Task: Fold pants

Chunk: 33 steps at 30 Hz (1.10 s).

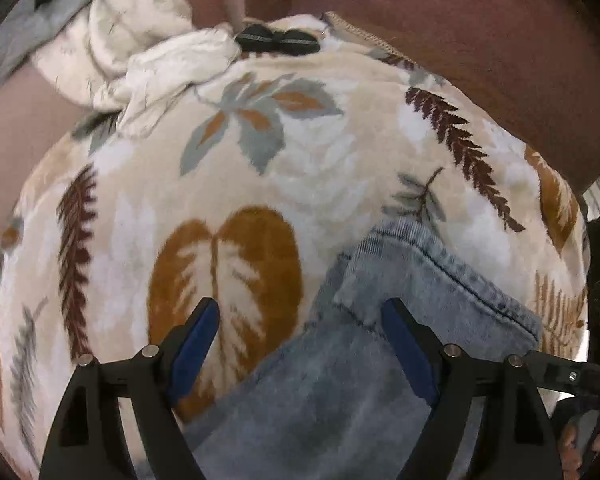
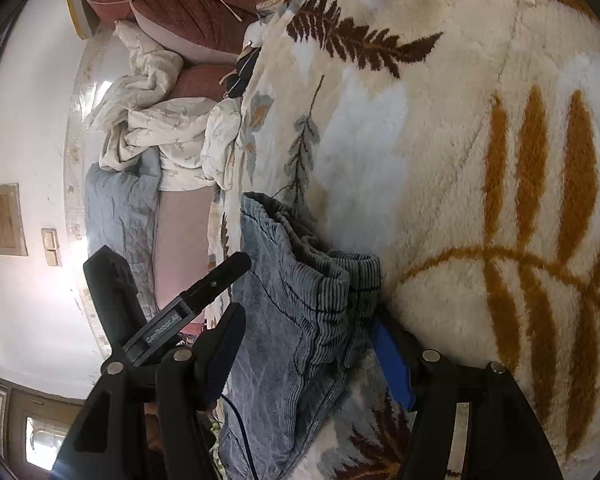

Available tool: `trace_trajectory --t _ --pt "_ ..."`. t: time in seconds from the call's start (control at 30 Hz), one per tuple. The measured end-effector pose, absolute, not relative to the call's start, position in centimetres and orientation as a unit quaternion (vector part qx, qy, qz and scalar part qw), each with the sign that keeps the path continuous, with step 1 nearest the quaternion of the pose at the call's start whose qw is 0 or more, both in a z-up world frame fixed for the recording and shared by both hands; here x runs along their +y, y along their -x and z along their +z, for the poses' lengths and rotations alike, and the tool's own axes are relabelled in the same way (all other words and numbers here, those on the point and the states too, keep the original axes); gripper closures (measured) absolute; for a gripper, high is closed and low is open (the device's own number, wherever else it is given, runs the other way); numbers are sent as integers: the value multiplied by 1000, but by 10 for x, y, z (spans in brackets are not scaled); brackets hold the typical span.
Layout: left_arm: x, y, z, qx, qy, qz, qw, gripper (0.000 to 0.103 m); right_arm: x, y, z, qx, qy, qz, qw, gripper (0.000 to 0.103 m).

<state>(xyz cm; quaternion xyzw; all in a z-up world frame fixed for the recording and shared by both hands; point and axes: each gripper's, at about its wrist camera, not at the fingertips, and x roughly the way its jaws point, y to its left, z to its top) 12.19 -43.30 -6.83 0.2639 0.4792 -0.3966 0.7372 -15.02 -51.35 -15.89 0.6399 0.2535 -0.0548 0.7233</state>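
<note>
The pants (image 1: 384, 320) are light blue corduroy and lie on a cream fleece blanket with leaf prints (image 1: 260, 168). In the left wrist view my left gripper (image 1: 300, 312) is open, its blue-padded fingers wide apart just above the fabric, with a stitched pant edge between and beyond them. In the right wrist view my right gripper (image 2: 312, 324) is open around a bunched fold of the pants (image 2: 300, 292). The left gripper (image 2: 204, 292) shows there as a black finger at the left of the pants. The lower pants run out of frame.
A crumpled white sheet (image 1: 140, 52) and a small black item (image 1: 278, 40) lie at the blanket's far end. Brown cushions (image 1: 460, 40) border it. In the right wrist view a grey quilt (image 2: 120, 200) and a white wall (image 2: 28, 120) are at the left.
</note>
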Motion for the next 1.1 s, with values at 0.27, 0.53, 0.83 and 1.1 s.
trace_trajectory --t 0.27,0.53,0.83,1.1 --pt "-449 -120 -96 487 -302 -403 713 19 -513 143 -157 250 -623 -50 739 36" --pt "-451 -116 -98 488 -288 -445 693 29 -519 139 -170 255 -638 -31 726 70" --pt "-439 -120 -88 507 -215 -460 697 86 -514 137 -157 253 -612 -20 749 74" --pt "-399 -125 -60 489 -127 -466 726 91 -487 133 -114 237 -540 -5 807 74"
